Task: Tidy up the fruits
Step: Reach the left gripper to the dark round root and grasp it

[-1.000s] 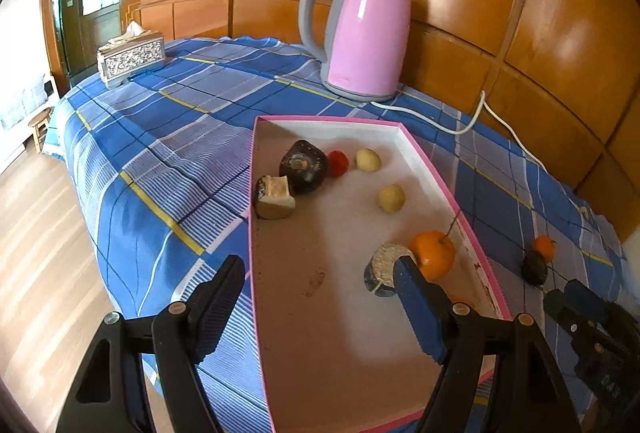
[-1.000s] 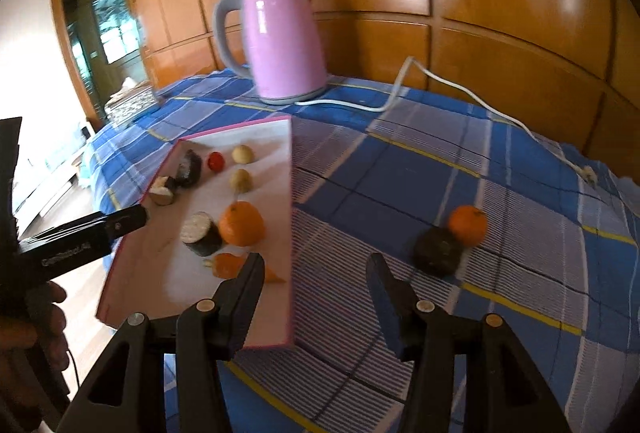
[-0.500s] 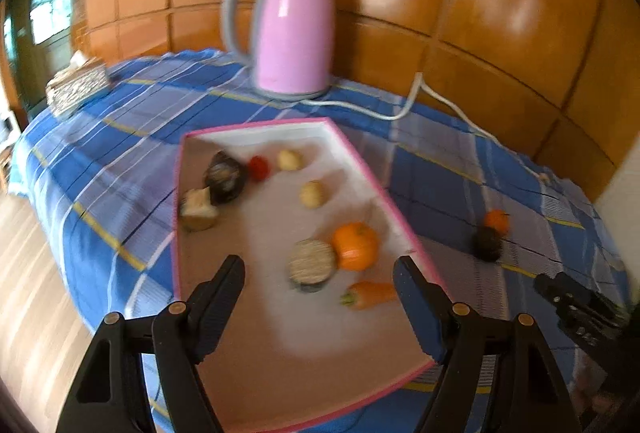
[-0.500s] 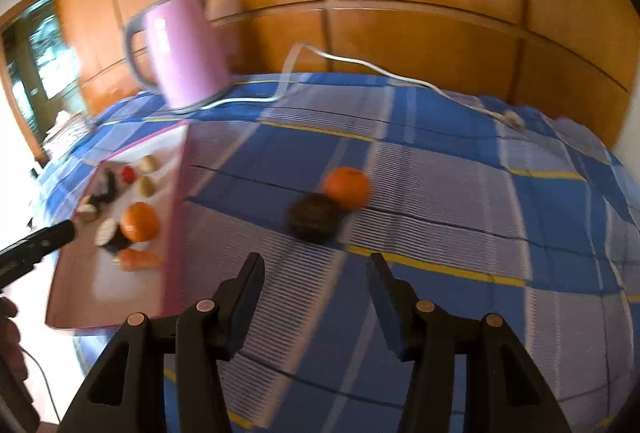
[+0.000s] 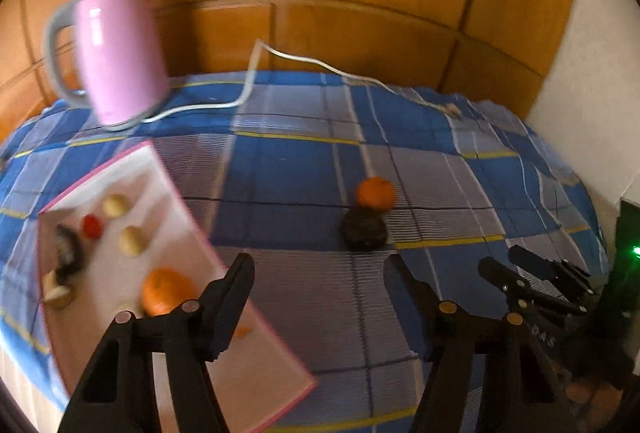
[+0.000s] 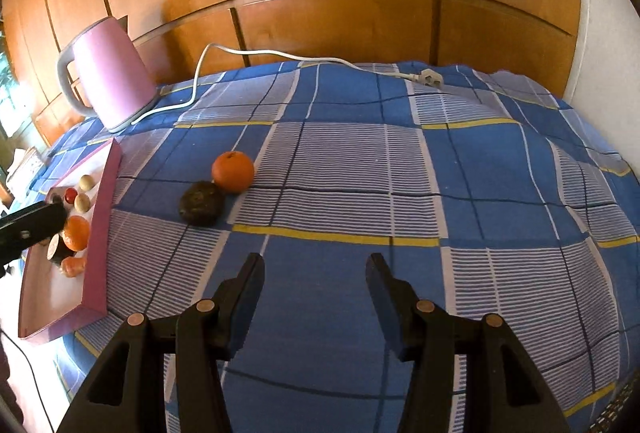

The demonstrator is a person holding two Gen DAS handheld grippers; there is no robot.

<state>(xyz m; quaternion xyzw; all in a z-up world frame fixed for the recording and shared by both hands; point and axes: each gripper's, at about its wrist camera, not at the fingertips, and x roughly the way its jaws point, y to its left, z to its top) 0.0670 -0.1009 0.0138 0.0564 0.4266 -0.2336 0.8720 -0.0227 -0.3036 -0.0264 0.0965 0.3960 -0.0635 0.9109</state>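
An orange (image 5: 374, 193) and a dark round fruit (image 5: 363, 231) lie touching on the blue checked cloth. They sit just ahead of my left gripper (image 5: 319, 265), whose jaws are closing with nothing between them. My right gripper (image 6: 315, 265) hangs open and empty over bare cloth, with the orange (image 6: 233, 171) and the dark fruit (image 6: 201, 203) ahead to its left. The pink-rimmed tray (image 5: 200, 229) at the left holds another orange (image 5: 164, 291) and several smaller pieces. It also shows in the right wrist view as the tray (image 6: 100, 233).
A pink kettle (image 6: 110, 77) stands at the back left against the wooden panels. Its white cord runs across the cloth to a loose plug (image 6: 430, 78). My right gripper (image 5: 502, 257) shows at the right of the left wrist view. The cloth drops off at the front and right.
Both views have swung right, off the tray and onto the cloth. The loose orange and dark fruit now lie ahead of my left gripper, whose jaws have narrowed a little.
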